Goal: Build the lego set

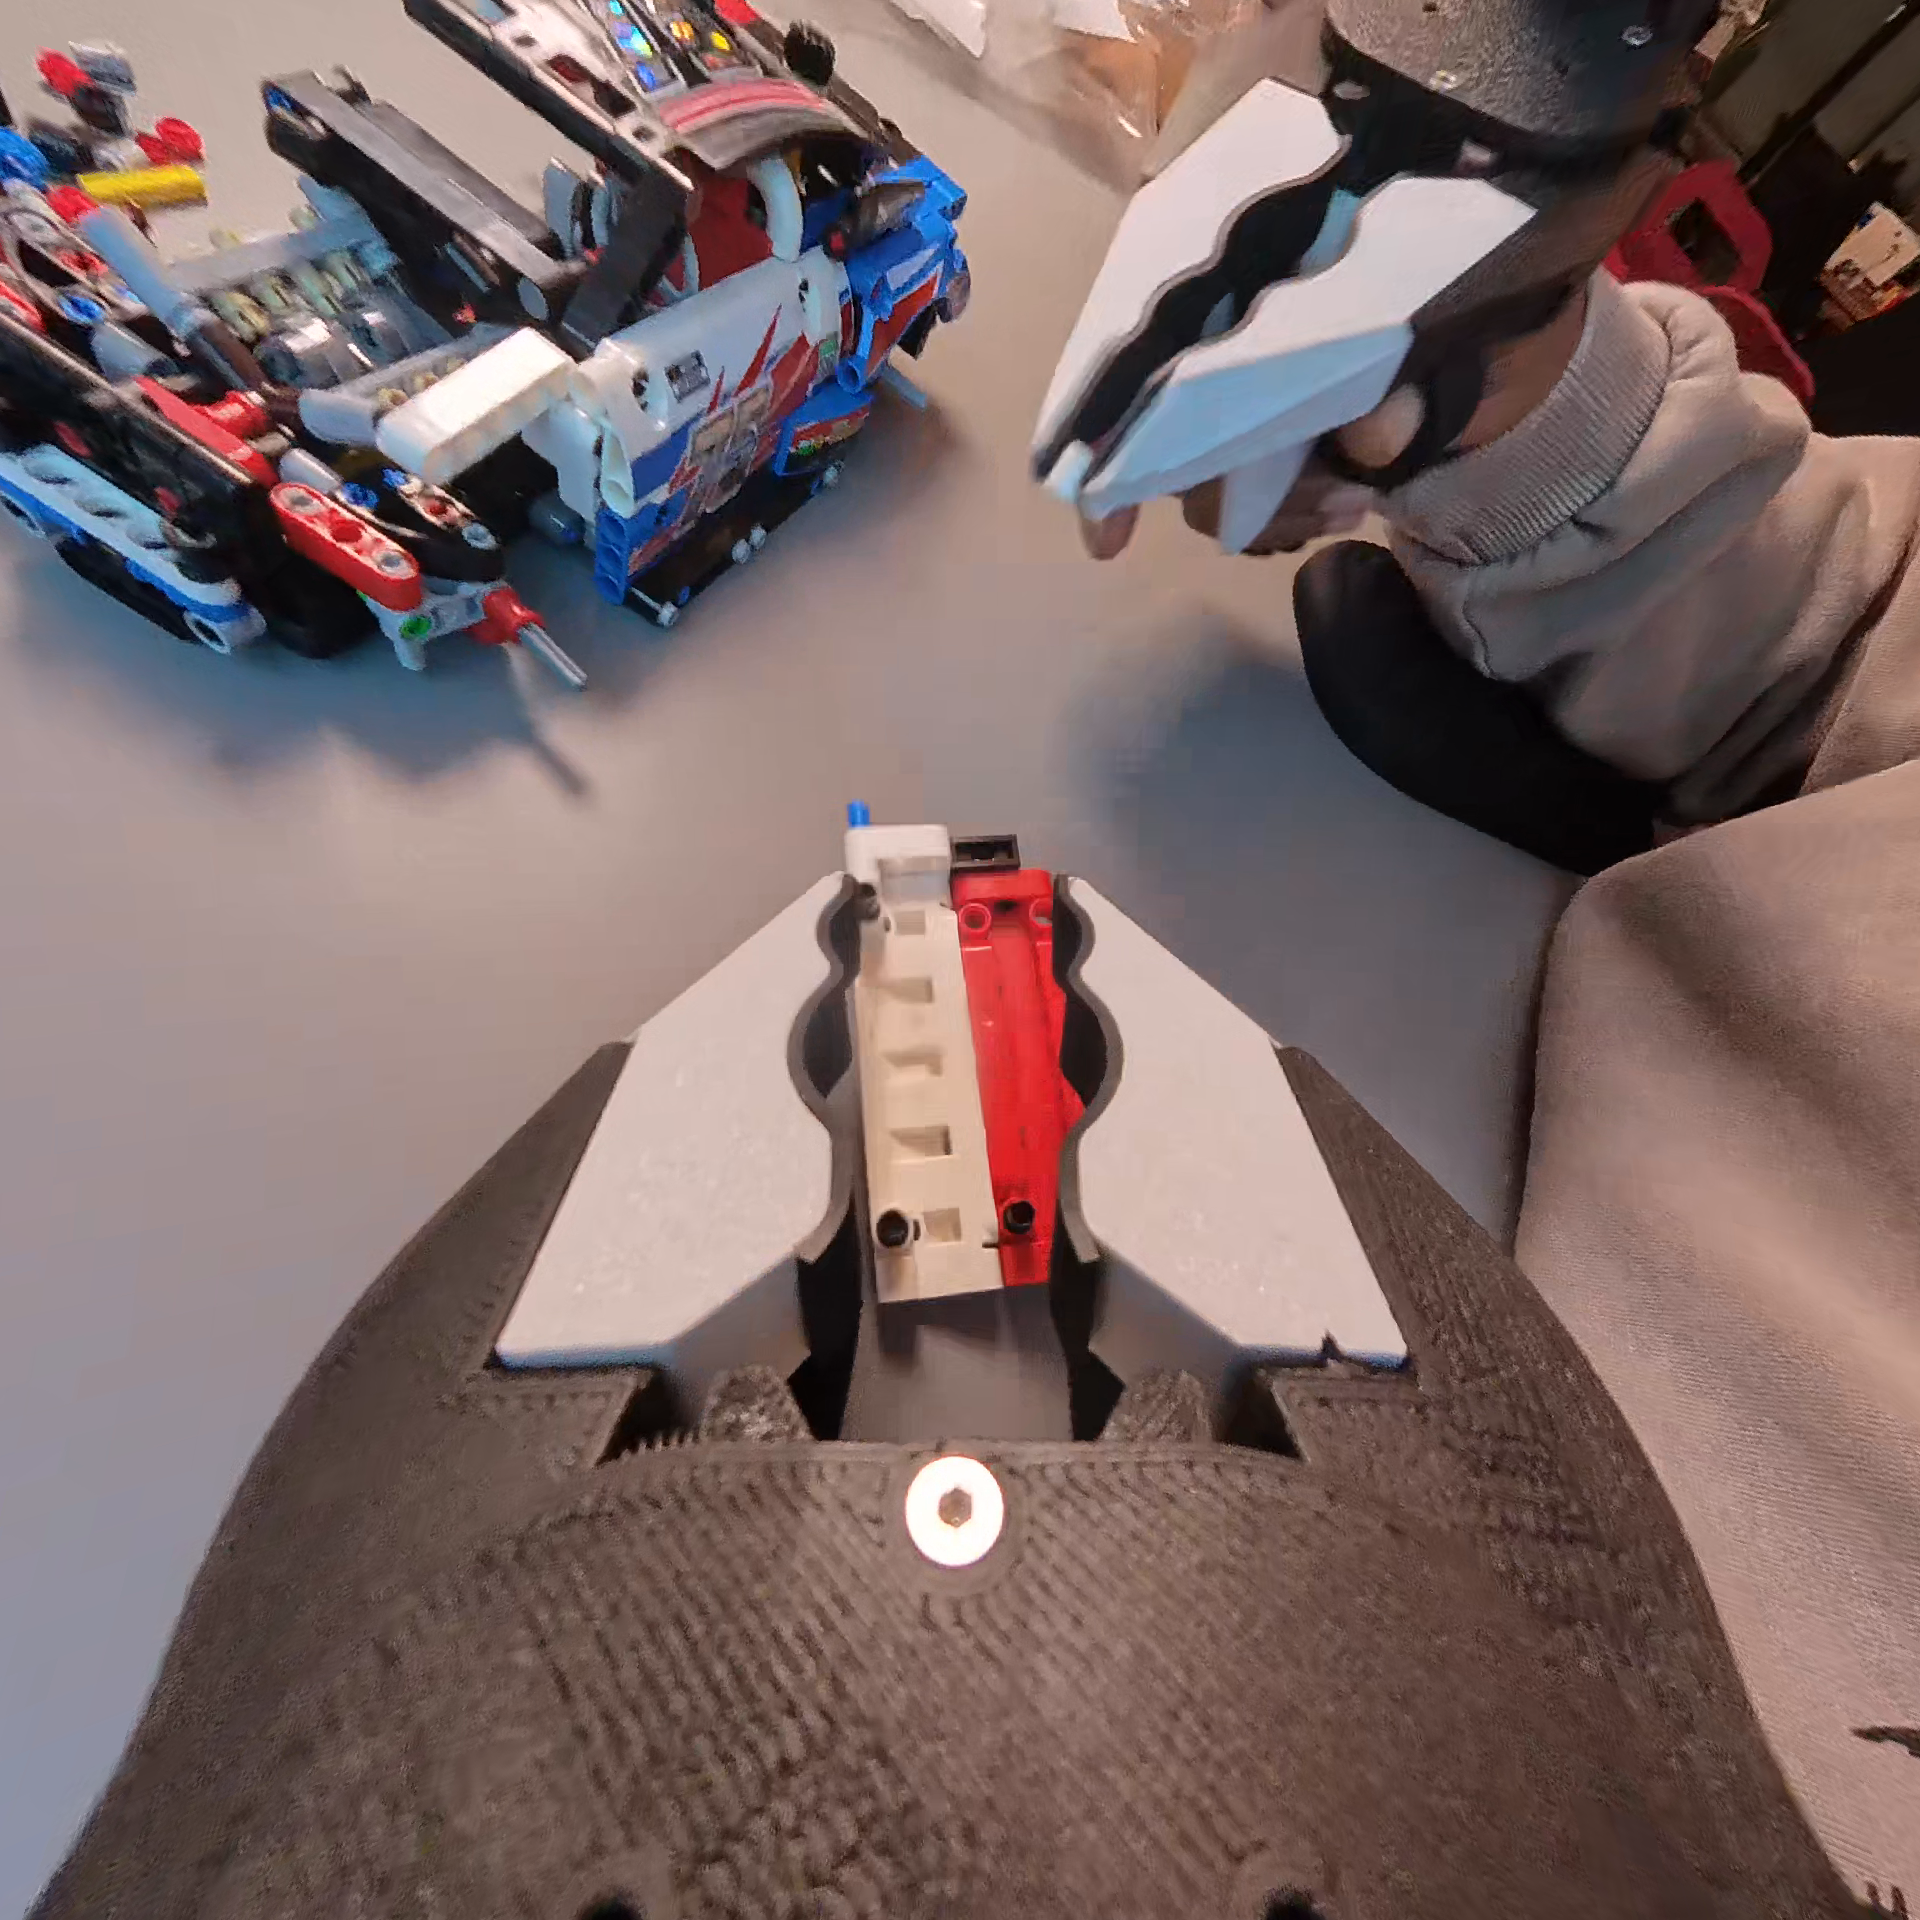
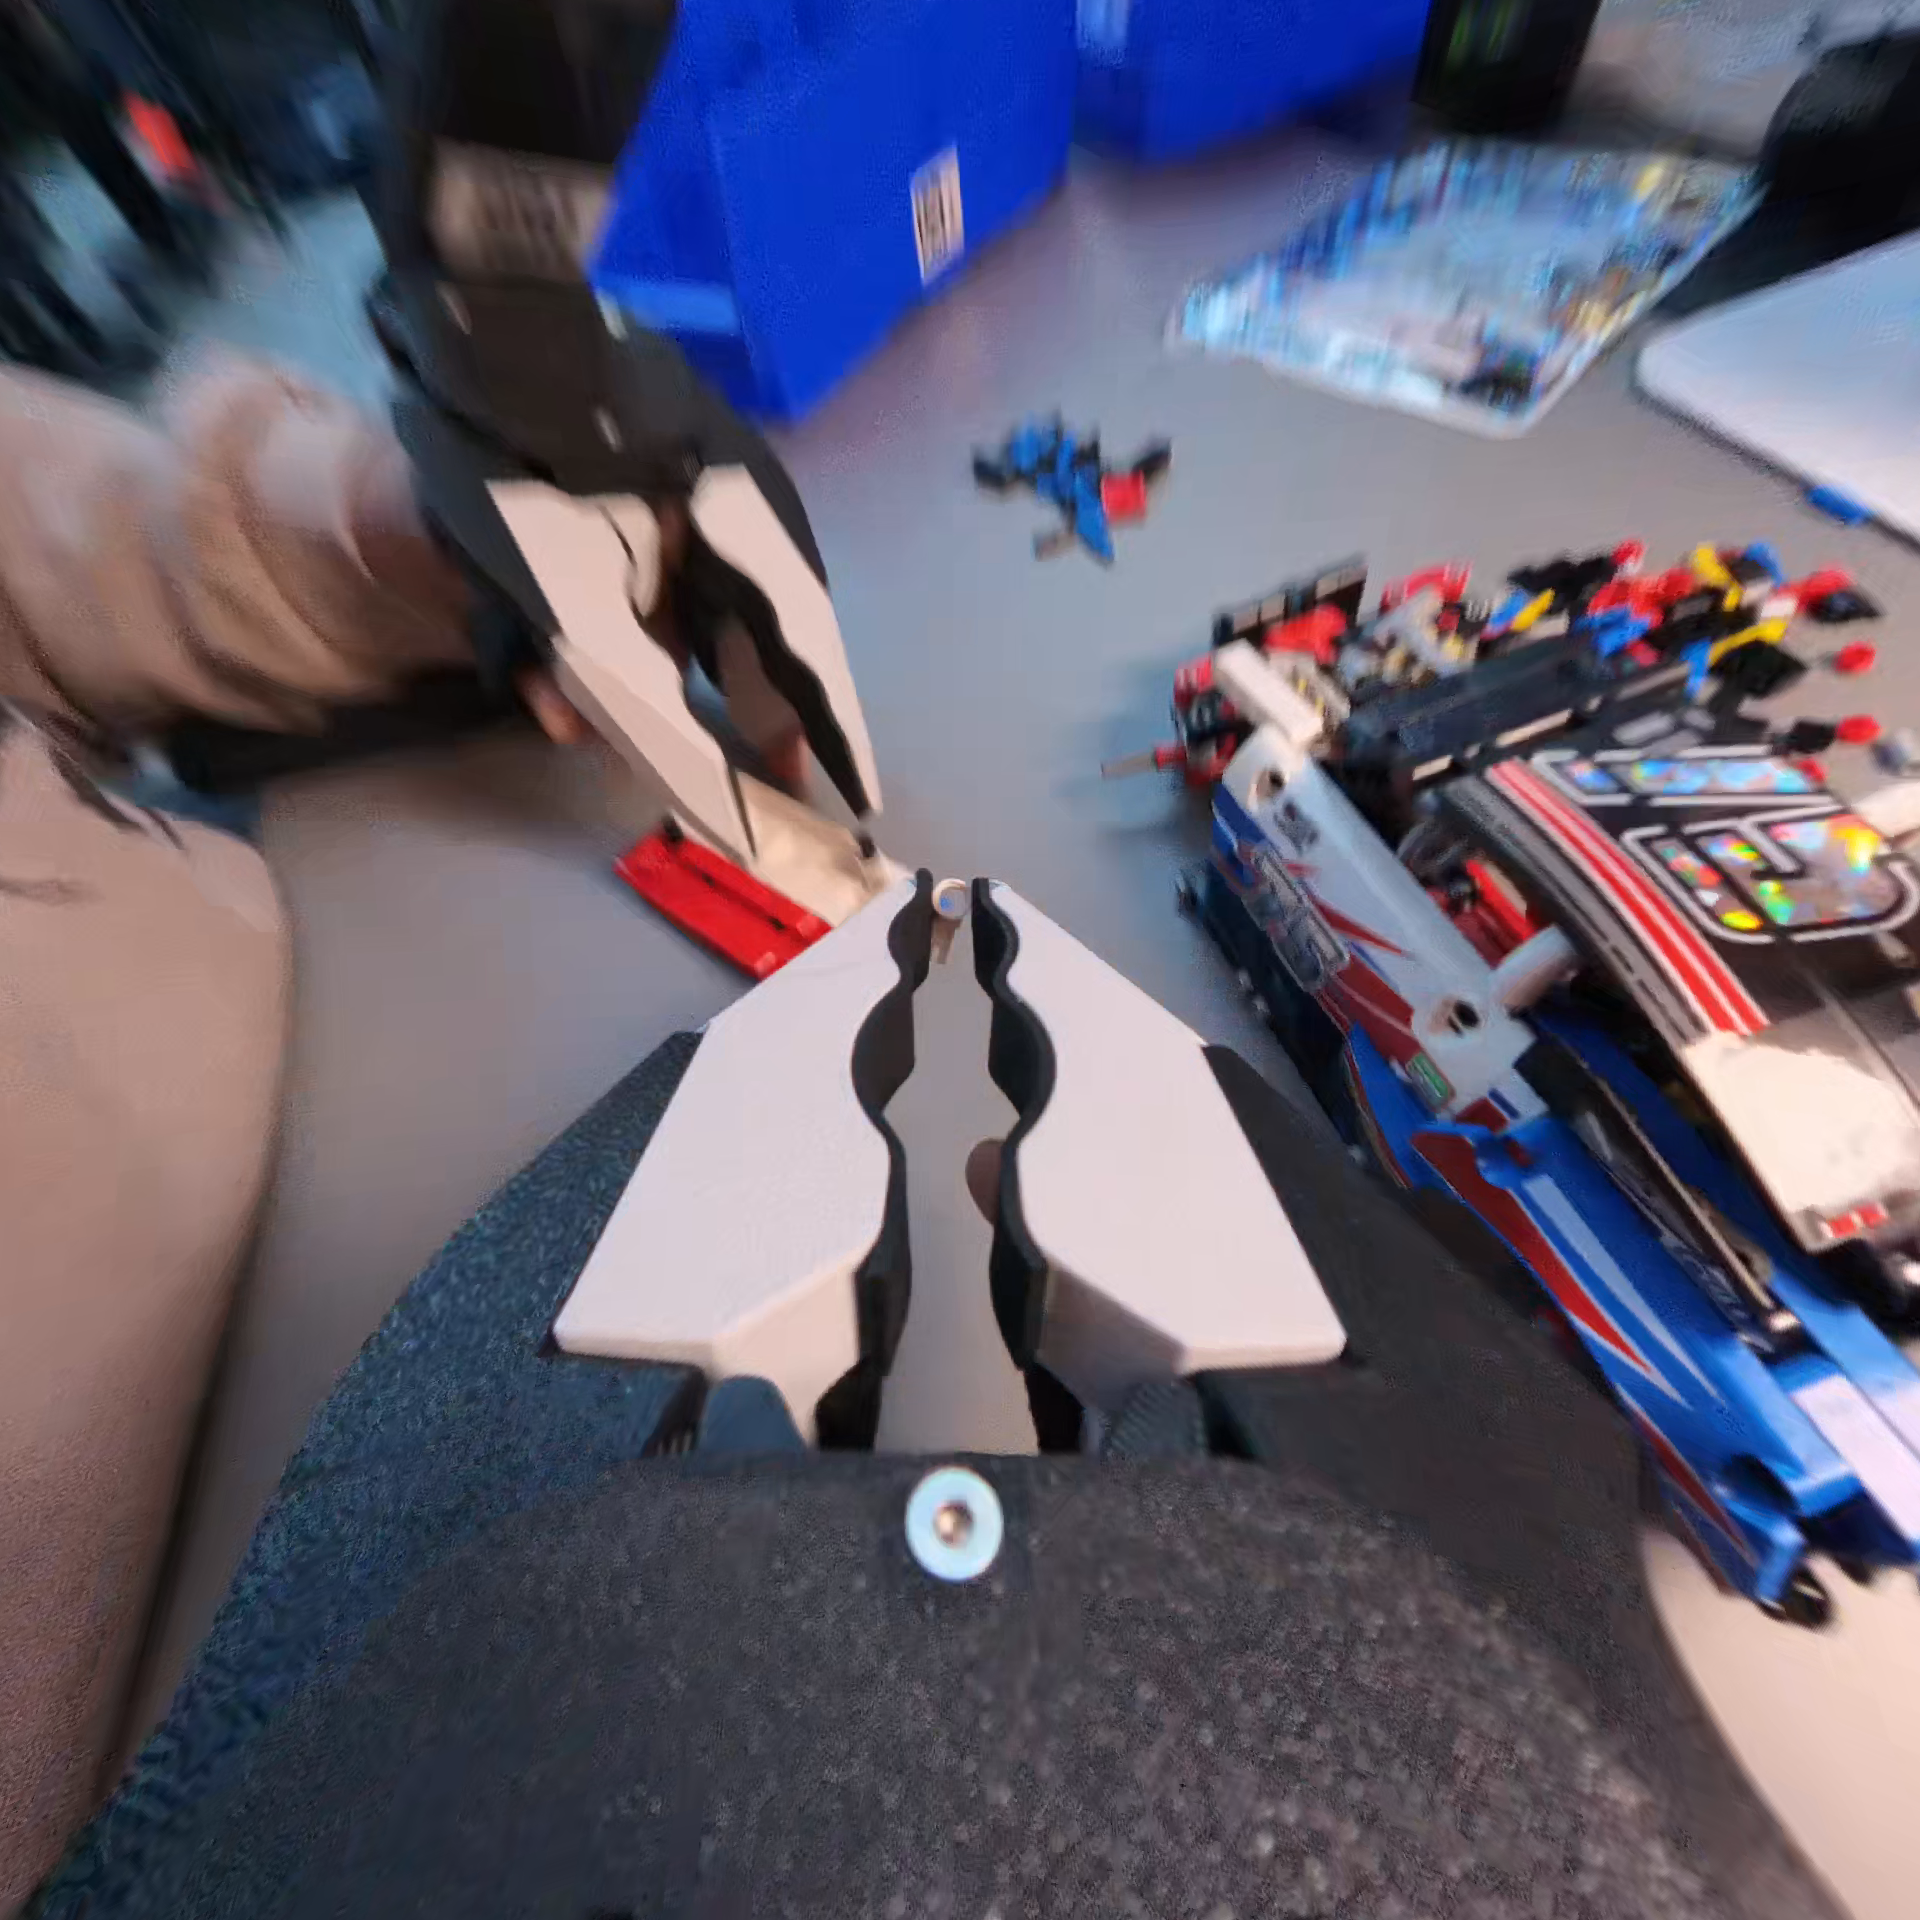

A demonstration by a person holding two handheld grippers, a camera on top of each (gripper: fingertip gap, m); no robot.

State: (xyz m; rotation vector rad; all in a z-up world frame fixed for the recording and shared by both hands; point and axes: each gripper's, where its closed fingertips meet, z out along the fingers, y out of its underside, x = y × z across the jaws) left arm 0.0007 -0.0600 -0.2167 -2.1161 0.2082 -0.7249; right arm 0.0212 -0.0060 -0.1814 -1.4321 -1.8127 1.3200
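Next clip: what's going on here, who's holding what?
A person in a tan sweatshirt is building a toy car at a grey table, a tool in each hand. The left tool is clamped on a white-and-red panel piece. The right tool pinches a small pale peg at its tips, close to that panel. The half-built blue, white and red car sits apart beside loose parts.

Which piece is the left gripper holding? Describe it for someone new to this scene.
On the grey table, right of the big blue-white car model, the left gripper clamps a small sub-assembly. Unlike the loose bricks, it pairs a white panel with a red one.
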